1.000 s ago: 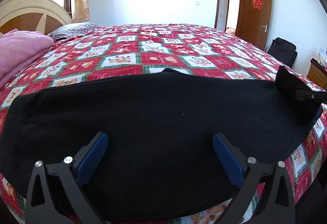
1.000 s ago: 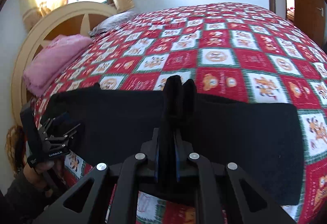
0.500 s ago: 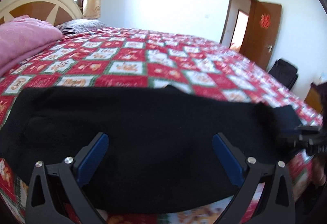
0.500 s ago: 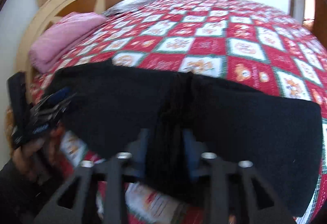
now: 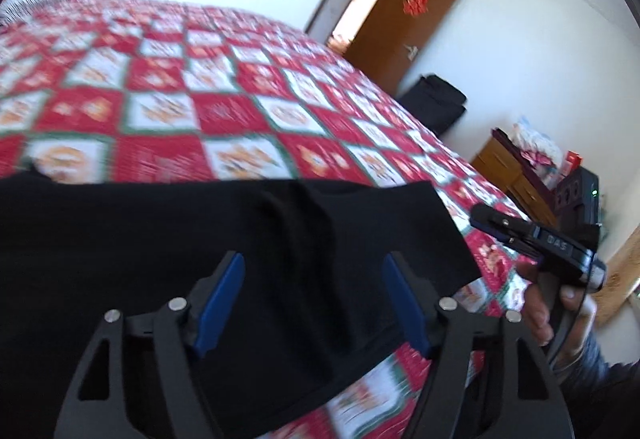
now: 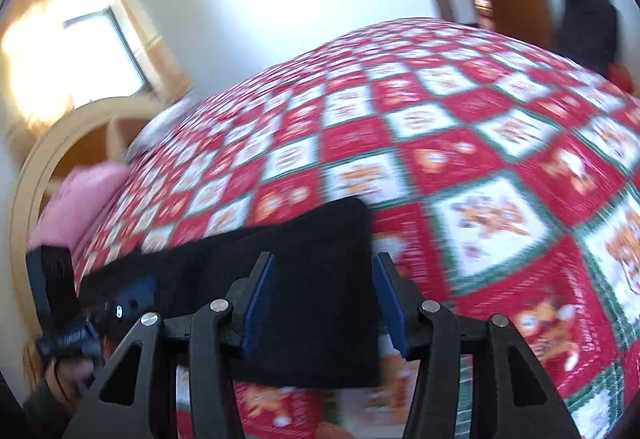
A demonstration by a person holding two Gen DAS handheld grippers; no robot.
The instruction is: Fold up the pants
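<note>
Sunlit bedroom, with a bed (image 5: 224, 107) under a red, white and green patchwork quilt carrying the work; a brown door (image 5: 404, 27) stands open at the far wall and a pink blanket (image 6: 80, 199) lies by the headboard. Black pants (image 5: 200, 259) lie flat along the near edge of the bed as a long dark band, with a raised crease or bunched ridge near the middle and the near hem hanging slightly over the side. Left claw (image 5: 312, 303) is spread wide over the cloth, blue pads clear of it, pinching nothing. Right claw (image 6: 320, 303) is likewise spread, straddling the squared end of the pants (image 6: 312, 279) without gripping. Both views are blurred, so fine contact cannot be confirmed. Judgement: the step in hand is taking hold of the end for the next fold. To do it well, the right claw should come down on the end edge and catch every layer together, not the top layer alone. The left claw should pin or hold the cloth at the intended fold line, and the central ridge should be smoothed first. Risk noted: catching the quilt with the fabric, or dragging the band off the edge.
</note>
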